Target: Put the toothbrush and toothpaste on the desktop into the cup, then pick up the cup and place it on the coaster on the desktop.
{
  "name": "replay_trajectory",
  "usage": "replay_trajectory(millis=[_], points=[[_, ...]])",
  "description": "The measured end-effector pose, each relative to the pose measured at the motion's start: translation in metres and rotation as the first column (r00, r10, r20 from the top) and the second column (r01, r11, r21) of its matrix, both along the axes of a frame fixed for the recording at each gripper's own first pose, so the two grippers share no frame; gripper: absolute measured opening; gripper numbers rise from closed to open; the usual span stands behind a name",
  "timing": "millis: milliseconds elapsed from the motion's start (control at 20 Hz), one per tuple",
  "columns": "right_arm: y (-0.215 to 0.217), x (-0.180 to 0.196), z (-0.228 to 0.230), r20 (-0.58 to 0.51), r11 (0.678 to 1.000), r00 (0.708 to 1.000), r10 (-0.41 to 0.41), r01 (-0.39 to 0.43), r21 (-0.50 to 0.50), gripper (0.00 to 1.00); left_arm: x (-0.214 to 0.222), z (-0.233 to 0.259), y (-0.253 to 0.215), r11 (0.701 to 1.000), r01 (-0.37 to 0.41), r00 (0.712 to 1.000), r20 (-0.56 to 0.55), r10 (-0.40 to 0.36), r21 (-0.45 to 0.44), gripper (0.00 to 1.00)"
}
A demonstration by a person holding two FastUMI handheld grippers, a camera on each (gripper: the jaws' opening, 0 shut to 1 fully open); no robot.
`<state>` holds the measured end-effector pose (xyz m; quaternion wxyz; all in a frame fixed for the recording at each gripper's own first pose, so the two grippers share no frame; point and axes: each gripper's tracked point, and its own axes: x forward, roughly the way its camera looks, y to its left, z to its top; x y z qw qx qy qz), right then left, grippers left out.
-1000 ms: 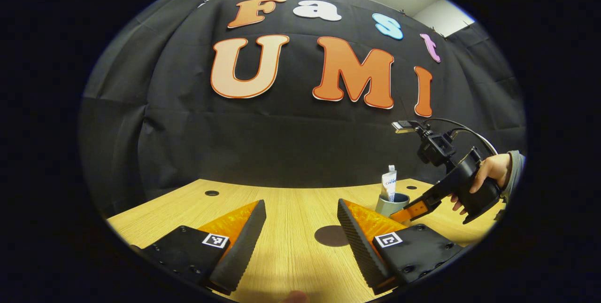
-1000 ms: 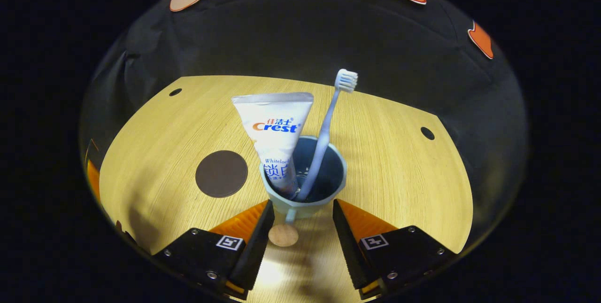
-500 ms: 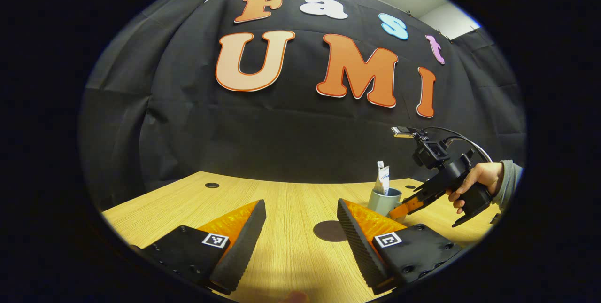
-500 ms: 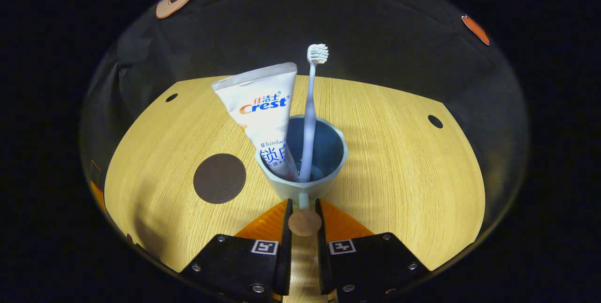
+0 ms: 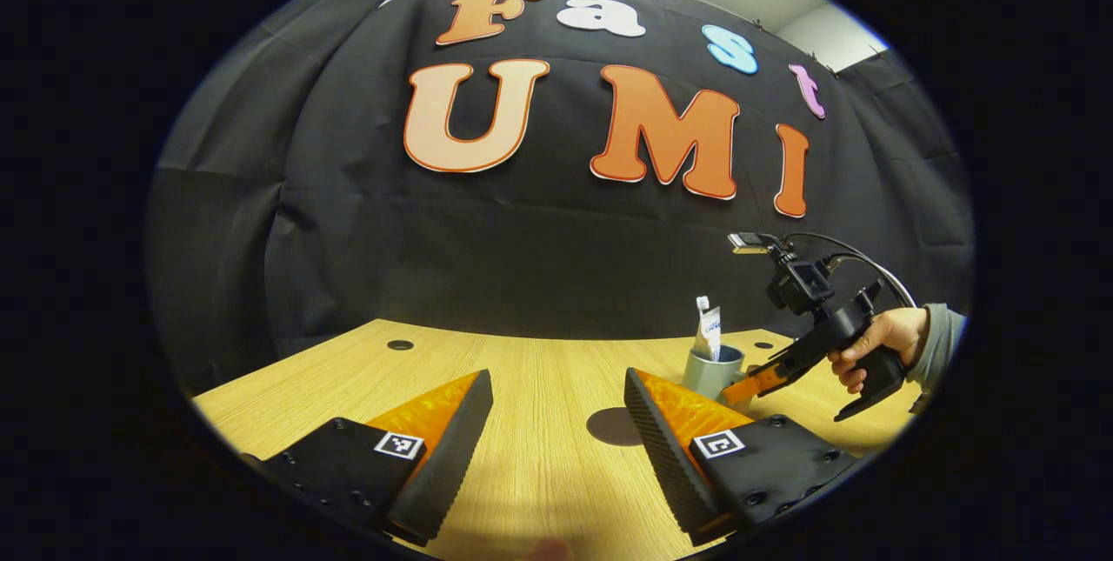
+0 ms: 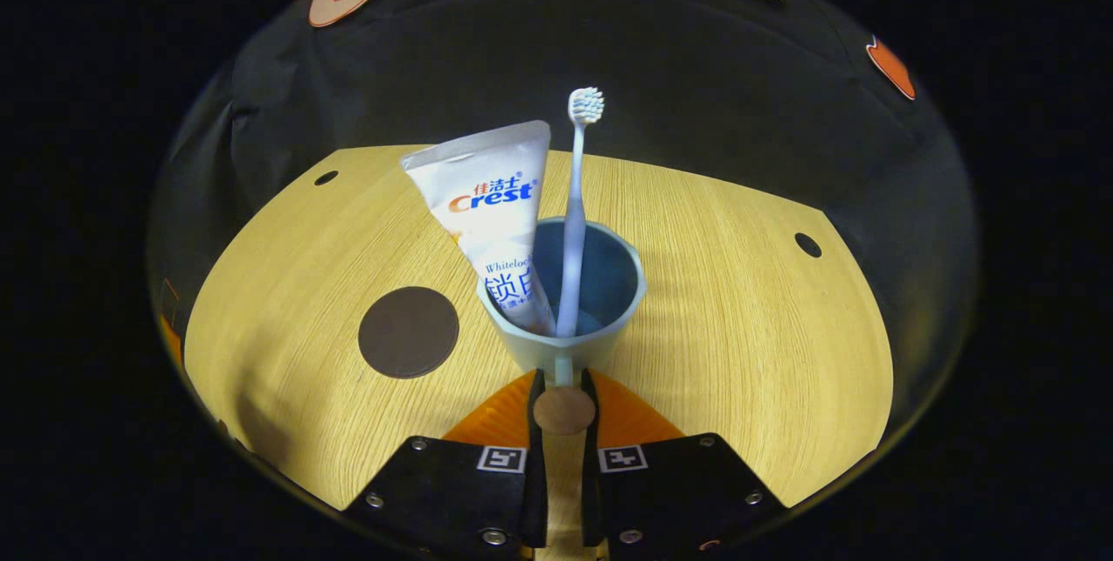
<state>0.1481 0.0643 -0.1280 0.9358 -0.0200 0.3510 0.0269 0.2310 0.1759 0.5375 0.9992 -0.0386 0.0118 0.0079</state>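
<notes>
Across the lower half of the right gripper view spreads the wooden desktop [image 6: 739, 300], with small round holes near its far corners; it is the largest thing here and it carries all the rest. At the middle of the frame stands the cup [image 6: 569, 343], pale blue-grey and upright; its handle [image 6: 563, 409], which ends in a round brownish knob, points toward the camera. The right gripper [image 6: 563, 422] is closed on this handle, both fingers pressing the knob from the two sides with hardly any gap between them; I judge the handle was chosen because it gives a narrow, firm place to pinch, so the cup can be lifted without tipping. Inside the cup leans the toothpaste [image 6: 496, 213], its flat crimped end up and tilted to the upper left; on the white tube the word "Crest" can be read, with Chinese characters above and below and a smaller word beginning "White". Just beside it the toothbrush [image 6: 574, 222] stands almost upright, bristles at the top; both rest on the cup wall. To the left of the cup, apart from it, lies the dark round coaster [image 6: 409, 332], flat on the wood; the cup is not yet on it.

In the left gripper view the left gripper [image 5: 556, 422] hovers above the desktop with its fingers wide apart, holding nothing; at the right edge a hand [image 5: 878, 339] holds the other tool at the cup.
</notes>
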Motion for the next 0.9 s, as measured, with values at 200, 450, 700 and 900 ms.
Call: replay_trajectory(millis=[200, 450, 700, 900], points=[[0.001, 0.002, 0.001, 0.016, 1.0, 1.0, 0.021, -0.022, 0.023, 0.16, -0.003, 0.002, 0.007, 1.0, -0.015, 1.0, -0.002, 0.015, 0.004, 0.96], [0.004, 0.005, 0.002, 0.055, 0.998, 0.997, 0.048, -0.051, 0.049, 0.11, -0.008, 0.006, 0.011, 1.0, -0.029, 1.0, 0.001, 0.029, 0.009, 0.96], [0.005, 0.007, 0.002, 0.068, 0.994, 0.994, 0.084, -0.088, 0.062, 0.15, -0.015, 0.01, 0.018, 0.998, -0.055, 0.998, 0.015, 0.054, 0.021, 0.98], [0.005, 0.007, 0.006, 0.085, 0.991, 0.99, 0.11, -0.115, 0.064, 0.15, -0.02, 0.008, 0.023, 0.997, -0.081, 0.997, 0.011, 0.081, 0.013, 0.95]])
